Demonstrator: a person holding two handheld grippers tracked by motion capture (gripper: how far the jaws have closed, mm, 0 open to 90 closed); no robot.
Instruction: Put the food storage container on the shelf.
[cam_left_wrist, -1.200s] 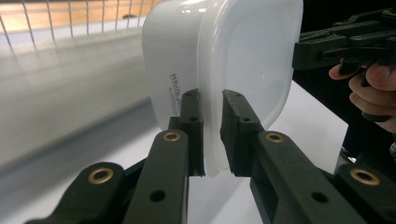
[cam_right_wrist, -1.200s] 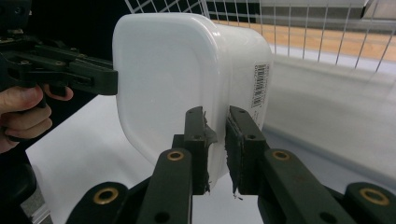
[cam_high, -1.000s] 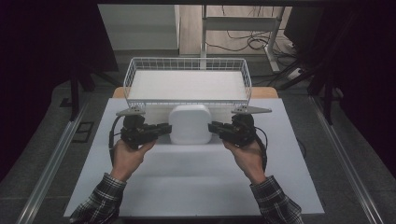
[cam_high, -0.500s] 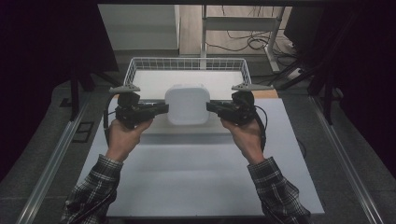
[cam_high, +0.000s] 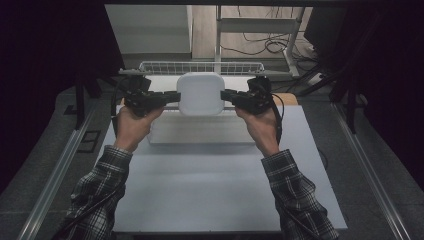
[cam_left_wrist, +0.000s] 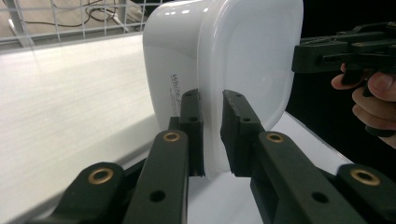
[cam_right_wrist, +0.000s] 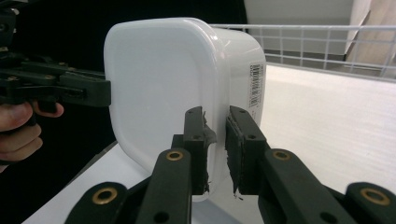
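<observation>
You hold the white lidded plastic container (cam_high: 200, 93) in mid-air at the upper centre of the high view, before the wire basket (cam_high: 200, 67). Your left gripper (cam_high: 172, 96) and right gripper (cam_high: 226, 95) each pinch its lid rim. The right gripper view shows a barcode label (cam_right_wrist: 255, 84); the left gripper view shows printed lettering (cam_left_wrist: 174, 91). Its contents are hidden.

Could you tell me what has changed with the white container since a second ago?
Both hands lifted the white container off the table and carried it away from the person, toward the wire basket. The left hand-held gripper and right hand-held gripper stayed clamped on its rim; the basket did not move.
</observation>
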